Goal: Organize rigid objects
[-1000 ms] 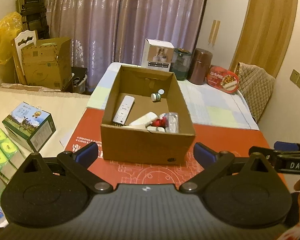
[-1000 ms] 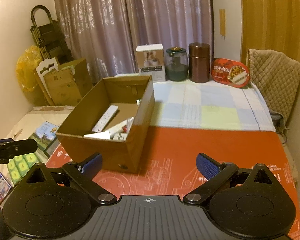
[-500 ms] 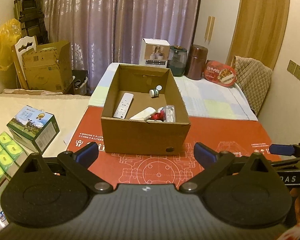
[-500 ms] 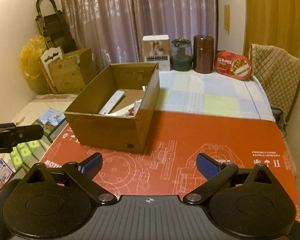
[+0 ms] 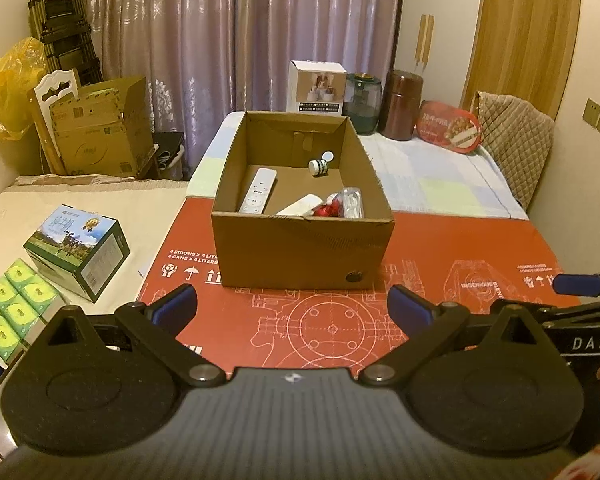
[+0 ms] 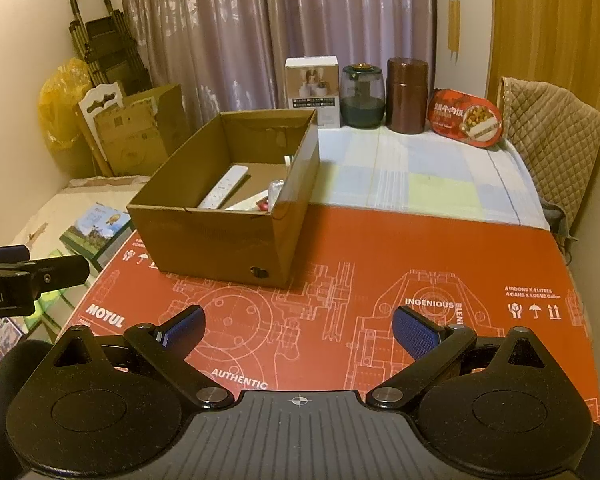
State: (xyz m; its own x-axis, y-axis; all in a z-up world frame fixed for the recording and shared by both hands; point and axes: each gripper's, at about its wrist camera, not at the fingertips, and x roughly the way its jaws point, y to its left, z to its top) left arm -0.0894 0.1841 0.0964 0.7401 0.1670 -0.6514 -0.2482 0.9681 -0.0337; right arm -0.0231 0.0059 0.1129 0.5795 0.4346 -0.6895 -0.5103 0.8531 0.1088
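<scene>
**Stock on hand: one open carton, both claws idle**

1. My left claw (image 5: 292, 304): fingers spread apart, nothing between them, hovering over the red printed sheet (image 5: 440, 256) on the surface.
2. My right claw (image 6: 298, 326): likewise spread apart and bare, above the same sheet.
3. Cardboard box (image 5: 300, 248): open-topped, at 12 o'clock from my left claw, at 11 o'clock from my right.
4. Contents: white remote (image 5: 258, 195) along the box's 9 o'clock side; small bottle (image 5: 319, 165) lying near the 12 o'clock wall; clear plastic case (image 5: 350, 203) and a red item (image 5: 327, 211) together at the 5 o'clock corner.
</scene>
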